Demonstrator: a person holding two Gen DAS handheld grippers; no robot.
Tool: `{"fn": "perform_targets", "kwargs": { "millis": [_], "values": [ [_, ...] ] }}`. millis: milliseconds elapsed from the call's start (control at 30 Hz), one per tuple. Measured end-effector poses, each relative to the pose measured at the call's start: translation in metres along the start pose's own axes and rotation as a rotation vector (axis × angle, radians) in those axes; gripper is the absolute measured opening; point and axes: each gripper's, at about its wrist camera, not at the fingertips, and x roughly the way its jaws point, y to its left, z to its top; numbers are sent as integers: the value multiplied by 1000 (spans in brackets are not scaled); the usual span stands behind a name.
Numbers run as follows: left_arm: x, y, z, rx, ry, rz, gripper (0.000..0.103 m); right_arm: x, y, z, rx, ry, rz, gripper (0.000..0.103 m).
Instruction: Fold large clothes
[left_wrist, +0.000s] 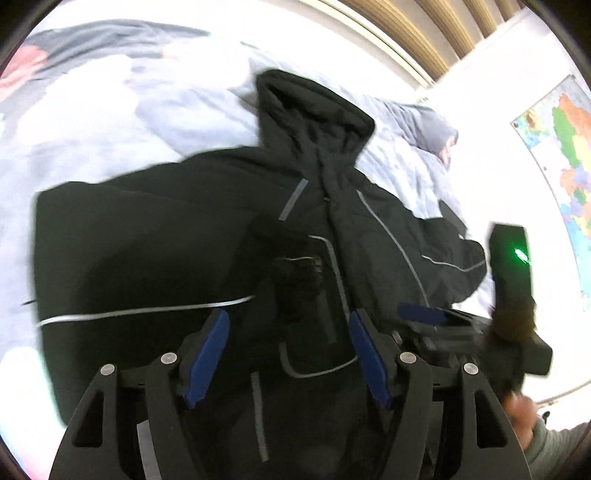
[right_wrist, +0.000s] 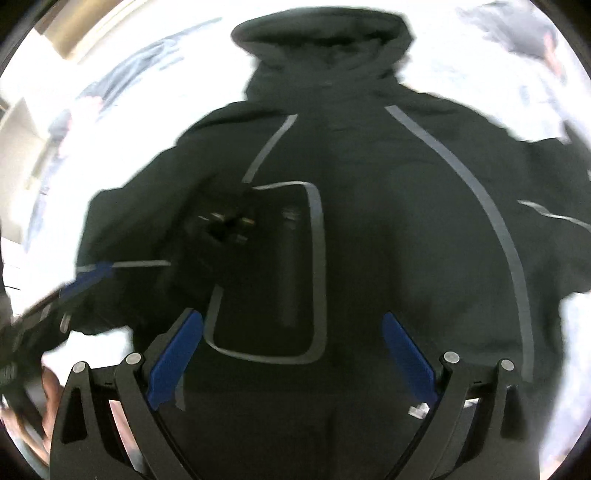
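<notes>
A large black hooded jacket with grey reflective stripes lies spread on a light bed, hood pointing away. It fills the right wrist view, hood at the top. My left gripper is open just above the jacket's lower front, holding nothing. My right gripper is open above the jacket's chest pocket outline, holding nothing. The right gripper's body shows at the right of the left wrist view. The left gripper's blue finger shows at the left of the right wrist view.
The bed has a pale grey-white quilt. Another grey garment lies near the far bed edge, and a dark and red one at the far left. A coloured map hangs on the white wall at right.
</notes>
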Motion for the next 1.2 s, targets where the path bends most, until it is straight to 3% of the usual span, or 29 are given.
{"fn": "perform_targets", "kwargs": {
  "millis": [133, 233, 333, 367, 400, 433, 500, 600, 667, 800, 900, 1000, 1133, 1200],
  "values": [
    [-12, 18, -4, -24, 3, 71, 69, 32, 11, 24, 30, 11, 100, 98],
    [-12, 31, -6, -46, 13, 100, 69, 55, 17, 39, 54, 34, 152, 88],
    [-6, 37, -3, -66, 16, 119, 69, 82, 18, 49, 94, 96, 212, 68],
    [-5, 36, -2, -65, 11, 124, 69, 89, 18, 49, 115, 118, 244, 56],
    [-7, 35, 1, -61, 0, 133, 69, 90, 18, 49, 130, 121, 281, 44],
    [-7, 33, 3, -56, -9, 139, 69, 86, 19, 49, 131, 105, 295, 43],
    [-9, 30, 9, -46, -24, 145, 69, 68, 27, 48, 75, 54, 278, 32],
    [-12, 22, 21, -21, -46, 138, 69, 23, 25, 47, 27, -36, 266, 29],
    [-11, 14, 30, 2, -63, 130, 69, -9, 17, 48, -2, -103, 232, 28],
    [5, -1, 43, 35, -63, 100, 69, -78, -27, 48, -41, -256, 48, 28],
    [34, -13, 48, 60, -31, 86, 69, -105, -71, 46, -6, -308, -102, 28],
    [75, -18, 49, 65, 27, 116, 69, -101, -125, 42, 90, -275, -226, 28],
    [137, -5, 43, 34, 137, 217, 69, -49, -175, 32, 169, -152, -260, 28],
    [154, -2, 41, 41, 150, 248, 69, -12, -194, 25, 189, -76, -276, 28]
  ]
}}
